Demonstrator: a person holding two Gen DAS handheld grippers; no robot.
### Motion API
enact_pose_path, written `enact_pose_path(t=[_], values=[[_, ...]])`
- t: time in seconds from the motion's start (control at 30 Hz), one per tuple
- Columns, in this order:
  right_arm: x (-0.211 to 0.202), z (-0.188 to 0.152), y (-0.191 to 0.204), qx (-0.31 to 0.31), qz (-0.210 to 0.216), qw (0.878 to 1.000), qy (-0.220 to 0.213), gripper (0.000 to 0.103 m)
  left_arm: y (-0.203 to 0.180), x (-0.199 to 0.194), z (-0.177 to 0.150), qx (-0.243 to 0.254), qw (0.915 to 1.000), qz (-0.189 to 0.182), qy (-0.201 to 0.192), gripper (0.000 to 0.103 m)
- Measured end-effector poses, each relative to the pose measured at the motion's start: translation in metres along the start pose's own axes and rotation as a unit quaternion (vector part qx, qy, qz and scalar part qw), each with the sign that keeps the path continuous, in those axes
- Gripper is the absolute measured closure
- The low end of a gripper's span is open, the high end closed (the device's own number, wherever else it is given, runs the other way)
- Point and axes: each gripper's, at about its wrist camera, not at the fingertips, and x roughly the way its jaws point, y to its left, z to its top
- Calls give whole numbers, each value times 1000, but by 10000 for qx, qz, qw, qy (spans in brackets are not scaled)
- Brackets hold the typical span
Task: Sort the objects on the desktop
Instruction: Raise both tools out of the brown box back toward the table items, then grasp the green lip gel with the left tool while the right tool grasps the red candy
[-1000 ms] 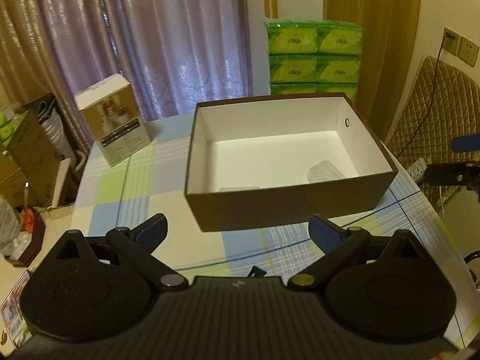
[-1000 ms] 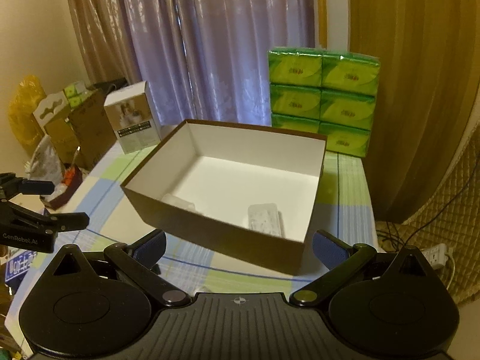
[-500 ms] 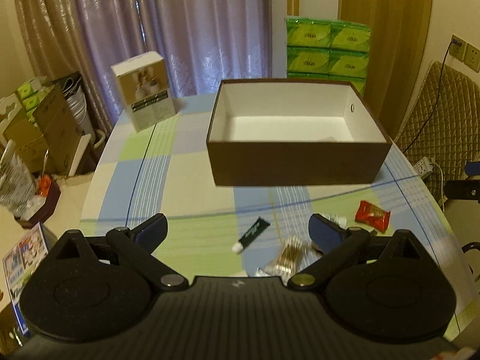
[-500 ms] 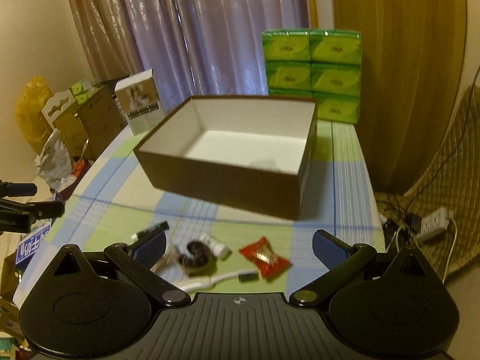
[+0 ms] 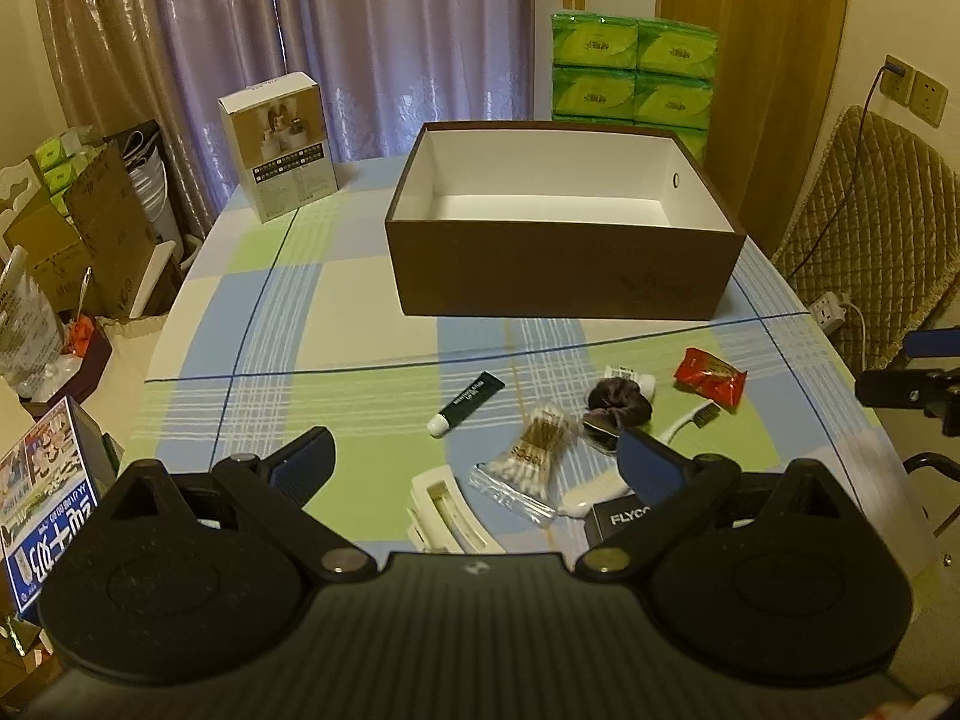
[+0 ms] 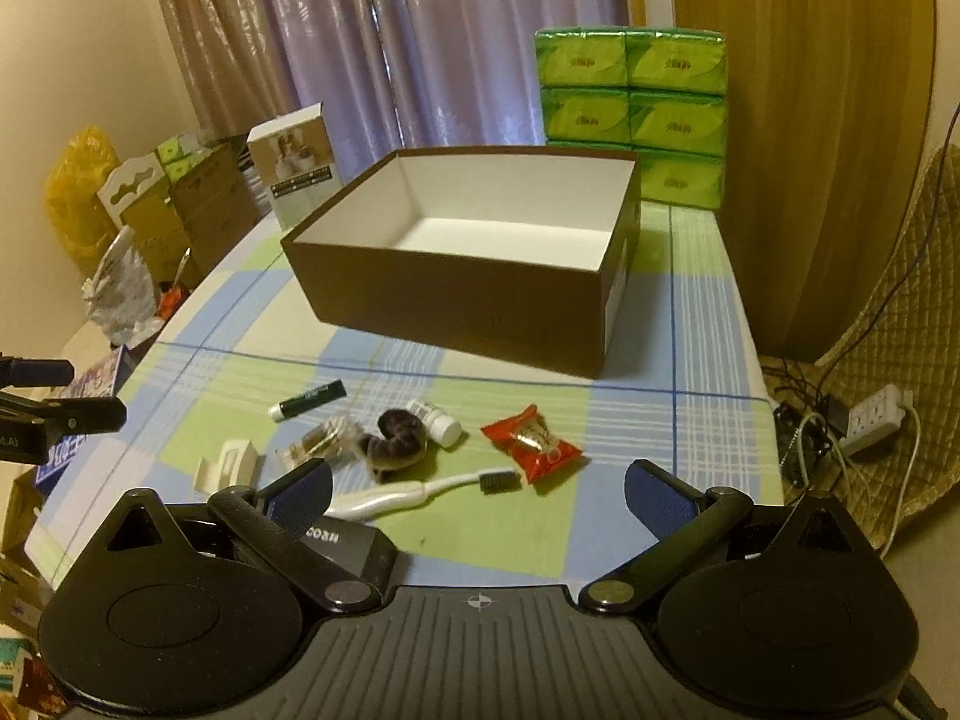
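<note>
Both grippers (image 5: 474, 456) (image 6: 477, 489) have pulled back, spread wide, holding nothing.

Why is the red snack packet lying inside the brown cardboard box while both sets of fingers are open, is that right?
Not quite: the red snack packet lies on the checked tablecloth in front of the brown cardboard box, as the right wrist view shows. Both sets of fingers are open.
</note>
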Motion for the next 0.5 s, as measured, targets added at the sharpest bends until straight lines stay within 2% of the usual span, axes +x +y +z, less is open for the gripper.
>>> enact_pose_path(t=[0.3, 0.5], values=[[7, -9, 2, -85, -24, 10000, 43, 2, -2, 4, -6, 42, 9999, -77, 123, 5], [19, -17, 5, -136, -78, 9999, 53, 2, 6, 21, -9, 43, 9994, -143, 318, 7]])
